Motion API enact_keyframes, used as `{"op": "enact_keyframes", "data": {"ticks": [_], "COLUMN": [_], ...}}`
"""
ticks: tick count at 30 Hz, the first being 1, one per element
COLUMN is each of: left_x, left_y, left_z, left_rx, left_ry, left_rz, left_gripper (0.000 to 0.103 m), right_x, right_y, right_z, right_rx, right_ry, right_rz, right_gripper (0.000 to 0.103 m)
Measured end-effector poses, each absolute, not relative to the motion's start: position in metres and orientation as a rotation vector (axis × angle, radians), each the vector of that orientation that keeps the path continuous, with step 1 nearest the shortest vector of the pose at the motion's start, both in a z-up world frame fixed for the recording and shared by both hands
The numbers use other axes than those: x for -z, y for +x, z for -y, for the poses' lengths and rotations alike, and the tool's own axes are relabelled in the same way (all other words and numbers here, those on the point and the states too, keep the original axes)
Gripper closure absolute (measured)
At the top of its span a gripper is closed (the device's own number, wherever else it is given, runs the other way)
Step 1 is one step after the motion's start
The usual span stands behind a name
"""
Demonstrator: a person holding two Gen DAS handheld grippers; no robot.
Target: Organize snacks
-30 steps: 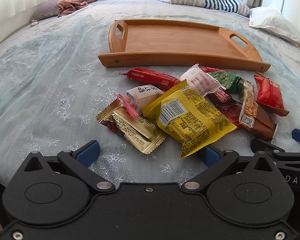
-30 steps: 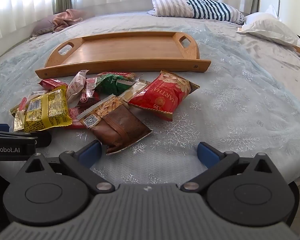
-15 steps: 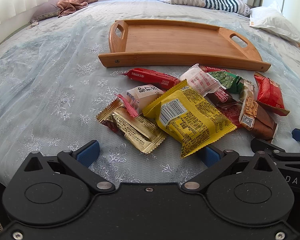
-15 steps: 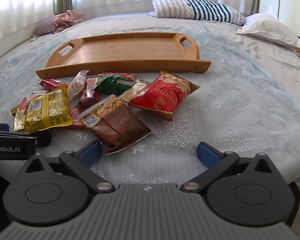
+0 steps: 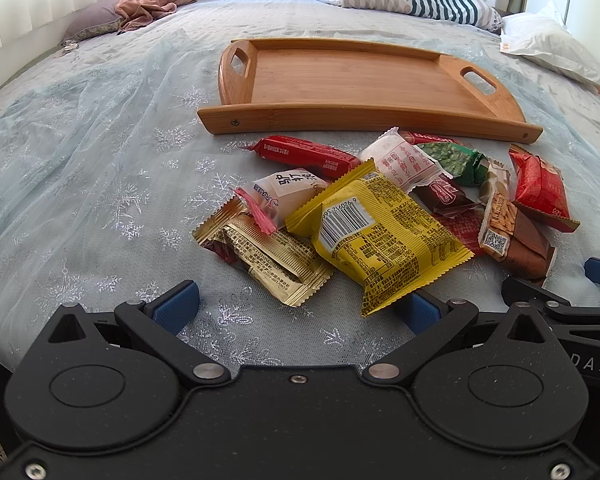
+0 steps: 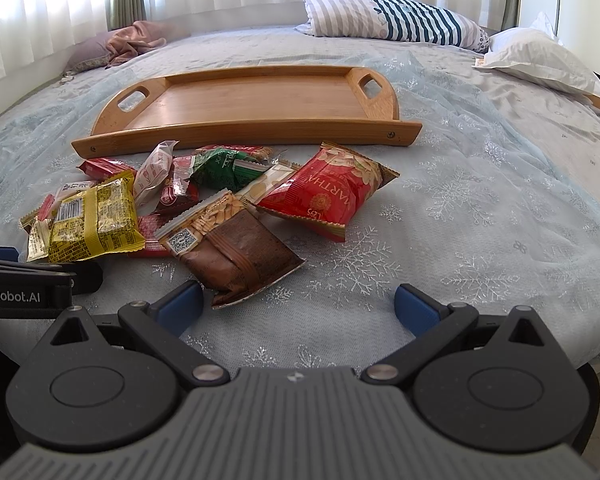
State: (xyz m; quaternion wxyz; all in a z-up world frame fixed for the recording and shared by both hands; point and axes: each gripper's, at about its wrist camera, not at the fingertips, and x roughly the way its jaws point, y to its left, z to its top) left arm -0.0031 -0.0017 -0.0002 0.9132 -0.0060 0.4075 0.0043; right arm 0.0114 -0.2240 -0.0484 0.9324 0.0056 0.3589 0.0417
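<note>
Both claws, left claw (image 5: pixel 296 306) and right claw (image 6: pixel 298 304), spread, empty; yellow snack packet (image 5: pixel 380 232) light, crinkly, slippery — best pinched by crimped edge.

One wooden tray (image 5: pixel 356 80) lay on the bed (image 5: pixel 80 168), and nothing sat in it. In front of the tray I counted about ten snack packets in one loose heap: one yellow packet (image 5: pixel 380 232), one gold packet (image 5: pixel 268 256), one white-and-pink sweet (image 5: pixel 288 192), one long red bar (image 5: pixel 304 154), one white packet (image 5: pixel 404 160), one green packet (image 5: pixel 456 160), one brown nut packet (image 6: pixel 228 244), one big red packet (image 6: pixel 328 196), and a couple of small dark red ones half buried, so the total was uncertain. Beyond the tray lay three pillows: one striped pillow (image 6: pixel 396 20), one white pillow (image 6: pixel 540 60), one purple pillow (image 5: pixel 92 26).
</note>
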Motion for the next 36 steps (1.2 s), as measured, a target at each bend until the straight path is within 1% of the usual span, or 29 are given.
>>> {"op": "enact_keyframes", "data": {"ticks": [27,36], "left_x": [-0.0001,-0.0033], "left_y": [-0.0065,0.0011], "left_z": [-0.0017,-0.0039], "left_rx": [-0.010,-0.004], "left_ry": [-0.009,-0.020], "left_rz": [-0.832,-0.861], "left_gripper": [0.000,0.000], "right_x": [0.0431,0.0495], "right_y": [0.0112,0.0148], "right_z": [0.2238,0.2225], "right_rx": [-0.094,-0.098], "right_ry": [0.007,-0.011], "right_rz": [-0.742,-0.754], "right_gripper": [0.000,0.000]}}
